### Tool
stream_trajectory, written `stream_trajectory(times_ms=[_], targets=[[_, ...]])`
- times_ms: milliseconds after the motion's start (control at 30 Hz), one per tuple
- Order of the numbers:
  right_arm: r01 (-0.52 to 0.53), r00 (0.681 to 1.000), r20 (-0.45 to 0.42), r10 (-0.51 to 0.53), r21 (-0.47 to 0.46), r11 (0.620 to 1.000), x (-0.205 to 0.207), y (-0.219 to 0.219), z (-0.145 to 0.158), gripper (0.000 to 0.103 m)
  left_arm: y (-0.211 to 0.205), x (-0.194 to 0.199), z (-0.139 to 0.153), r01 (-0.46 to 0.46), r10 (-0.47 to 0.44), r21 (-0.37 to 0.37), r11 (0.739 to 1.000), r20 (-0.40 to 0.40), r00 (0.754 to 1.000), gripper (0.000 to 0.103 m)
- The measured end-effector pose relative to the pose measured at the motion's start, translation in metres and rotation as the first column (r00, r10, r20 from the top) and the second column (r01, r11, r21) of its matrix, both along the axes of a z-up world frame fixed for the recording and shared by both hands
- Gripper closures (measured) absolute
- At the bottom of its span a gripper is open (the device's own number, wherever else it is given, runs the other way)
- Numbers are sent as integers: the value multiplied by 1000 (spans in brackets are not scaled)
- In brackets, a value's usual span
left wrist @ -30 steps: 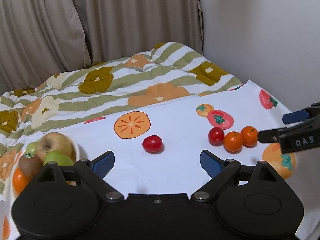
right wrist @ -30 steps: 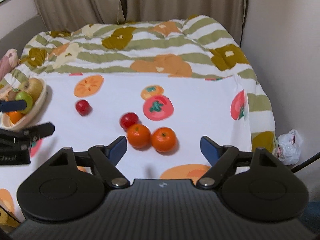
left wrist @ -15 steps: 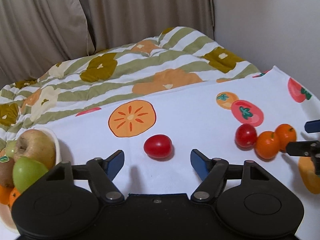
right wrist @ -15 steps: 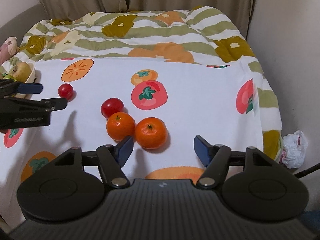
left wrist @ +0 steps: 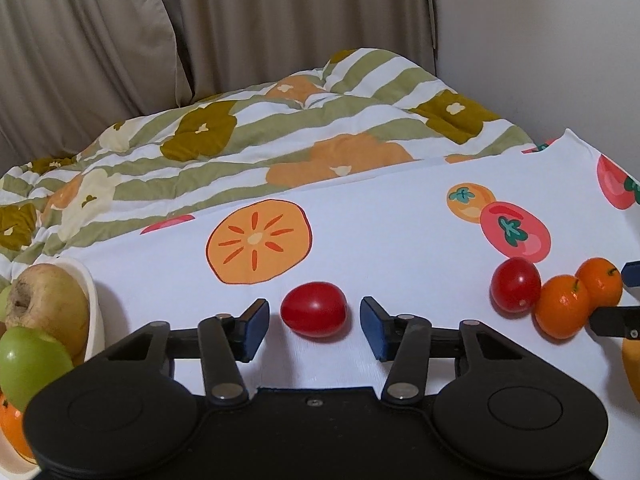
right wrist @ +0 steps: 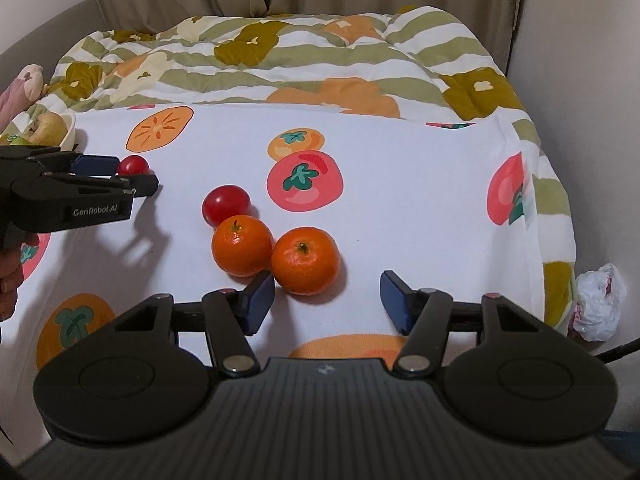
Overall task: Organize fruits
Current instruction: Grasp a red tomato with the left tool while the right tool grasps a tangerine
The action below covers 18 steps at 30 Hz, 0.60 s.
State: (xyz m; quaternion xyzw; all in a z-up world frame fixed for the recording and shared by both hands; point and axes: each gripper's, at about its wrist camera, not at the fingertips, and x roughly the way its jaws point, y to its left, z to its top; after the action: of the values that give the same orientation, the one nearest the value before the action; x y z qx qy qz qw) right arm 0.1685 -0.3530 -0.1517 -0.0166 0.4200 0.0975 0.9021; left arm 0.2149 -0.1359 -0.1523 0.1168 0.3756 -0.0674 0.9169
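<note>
Left wrist: I see a fruit-print cloth [left wrist: 400, 240] over a striped quilt [left wrist: 280, 128], curtains behind. My left gripper [left wrist: 312, 326], jaws closing, brackets a tomato [left wrist: 313, 315] without touching; a fruit bowl [left wrist: 93, 312] sits left

Right wrist: my right gripper [right wrist: 327, 300], also closing, flanks an orange [right wrist: 306, 261], unpinched; only here a plastic bag [right wrist: 598, 304] shows

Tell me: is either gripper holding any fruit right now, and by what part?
Nothing is held yet. The left gripper, jaws just closing, brackets a tomato without touching it. The right gripper, also closing, has a tangerine ahead of its jaws.
</note>
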Motion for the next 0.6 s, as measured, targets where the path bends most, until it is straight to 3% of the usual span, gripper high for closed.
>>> stream_trajectory(times_ms=[200, 600], targets=[[-9, 1000, 3, 9, 7, 1000, 1, 0, -2, 32, -1, 3, 0, 15, -15, 3, 1000, 2, 1000, 63], [-47, 999, 17, 47, 6, 999, 4, 3, -2, 38, 3, -5, 1, 25, -25, 12, 1000, -9, 1000, 64]])
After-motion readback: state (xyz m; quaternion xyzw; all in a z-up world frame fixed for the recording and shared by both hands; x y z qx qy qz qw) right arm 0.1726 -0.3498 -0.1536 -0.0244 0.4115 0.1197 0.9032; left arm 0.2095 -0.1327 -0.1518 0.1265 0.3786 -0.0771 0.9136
